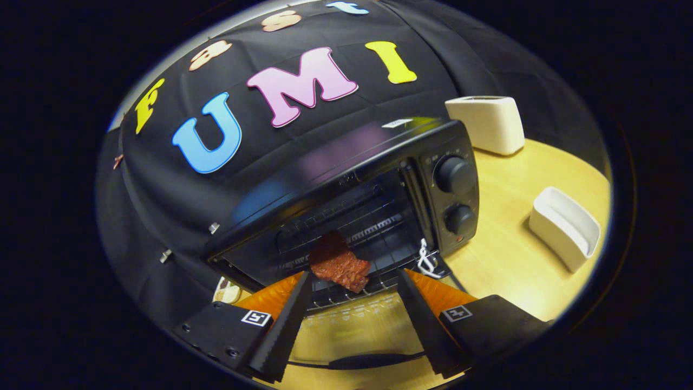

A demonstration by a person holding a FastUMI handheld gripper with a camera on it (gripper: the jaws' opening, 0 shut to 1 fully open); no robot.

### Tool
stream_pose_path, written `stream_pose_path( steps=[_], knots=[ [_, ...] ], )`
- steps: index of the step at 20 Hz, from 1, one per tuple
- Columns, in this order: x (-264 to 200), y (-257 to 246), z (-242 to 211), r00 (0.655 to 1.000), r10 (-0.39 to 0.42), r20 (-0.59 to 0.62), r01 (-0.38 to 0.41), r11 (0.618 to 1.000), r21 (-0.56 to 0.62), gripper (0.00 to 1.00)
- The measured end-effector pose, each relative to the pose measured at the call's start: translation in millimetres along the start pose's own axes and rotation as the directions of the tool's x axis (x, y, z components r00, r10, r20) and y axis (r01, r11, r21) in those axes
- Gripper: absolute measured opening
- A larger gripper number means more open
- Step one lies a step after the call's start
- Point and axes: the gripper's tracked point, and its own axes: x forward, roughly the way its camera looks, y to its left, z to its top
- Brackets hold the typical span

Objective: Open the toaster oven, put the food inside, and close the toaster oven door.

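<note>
My claw [354,279] hangs spread, empty. The meat [340,264] lies on the rack inside the open oven [346,179], just ahead. Next, I reckon: swing the door [352,319] shut.

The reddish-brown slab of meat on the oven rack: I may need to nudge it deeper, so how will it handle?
The reddish-brown slab of meat looks rough-surfaced, so probably grippy. It sags little over the wire rack, suggesting stiffness. Flat, so unlikely to roll. The gripper is open.
</note>
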Motion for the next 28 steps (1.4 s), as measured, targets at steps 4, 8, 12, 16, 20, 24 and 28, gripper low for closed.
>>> stream_pose_path(
  steps=[4,8,12,16,20,24,28],
  knots=[
    [-19,-10,4,0.999,0.007,-0.04,-0.013,0.987,-0.158,0.98],
    [-44,-13,13,0.999,0.009,-0.044,-0.02,0.962,-0.274,0.98],
    [-74,0,-11,0.99,0.065,-0.125,-0.108,0.919,-0.378,0.98],
    [-102,4,-45,0.975,0.056,-0.214,-0.145,0.891,-0.43,0.98],
    [-118,0,-82,0.953,0.015,-0.301,-0.157,0.878,-0.452,0.98],
    [-122,-13,-110,0.924,-0.041,-0.381,-0.135,0.895,-0.425,0.99],
    [-106,-24,-126,0.912,-0.08,-0.402,-0.119,0.887,-0.447,0.99]
  ],
)
